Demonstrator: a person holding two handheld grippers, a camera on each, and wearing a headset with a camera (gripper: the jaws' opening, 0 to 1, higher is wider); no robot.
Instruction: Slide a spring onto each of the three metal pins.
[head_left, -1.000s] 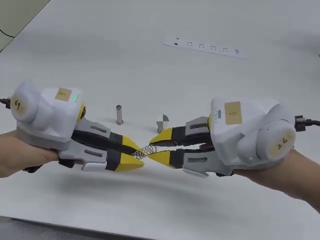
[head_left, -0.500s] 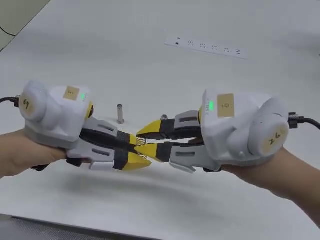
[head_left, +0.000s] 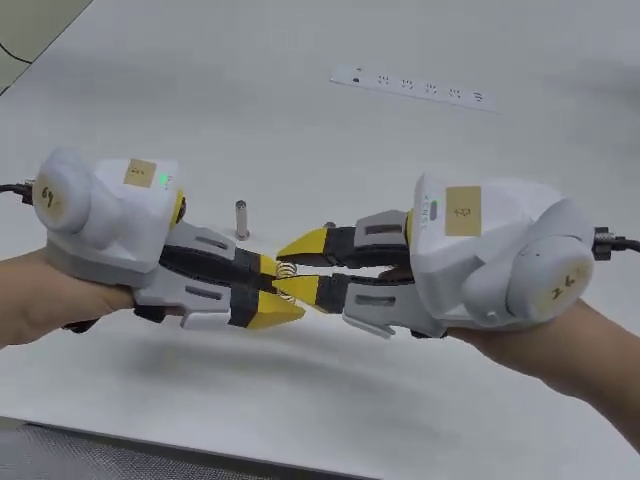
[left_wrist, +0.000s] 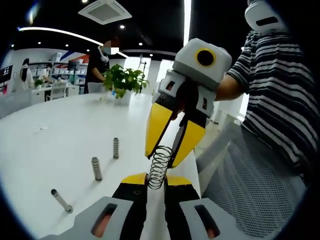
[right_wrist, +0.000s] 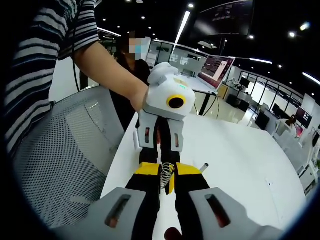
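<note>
A small metal spring (head_left: 285, 269) hangs in the air above the white table (head_left: 300, 120). My left gripper (head_left: 280, 297) is shut on one end of it; in the left gripper view the spring (left_wrist: 159, 167) rises from between the yellow tips. My right gripper (head_left: 282, 268) faces it tip to tip, its jaws pressed against the spring's other end (right_wrist: 166, 177). Behind the grippers stands an upright pin (head_left: 242, 218). In the left gripper view two pins (left_wrist: 115, 148) (left_wrist: 96, 168) carry springs and a third pin (left_wrist: 61, 200) is bare.
A white power strip (head_left: 410, 88) lies at the far side of the table. The table's near edge (head_left: 150, 445) runs just below the grippers. A grey mesh chair (right_wrist: 65, 160) and a person in a striped shirt (left_wrist: 270, 100) are close behind.
The two grippers have come together. My right gripper slid left along the spring and its jaws narrowed onto it. Less of the spring shows between the tips.
</note>
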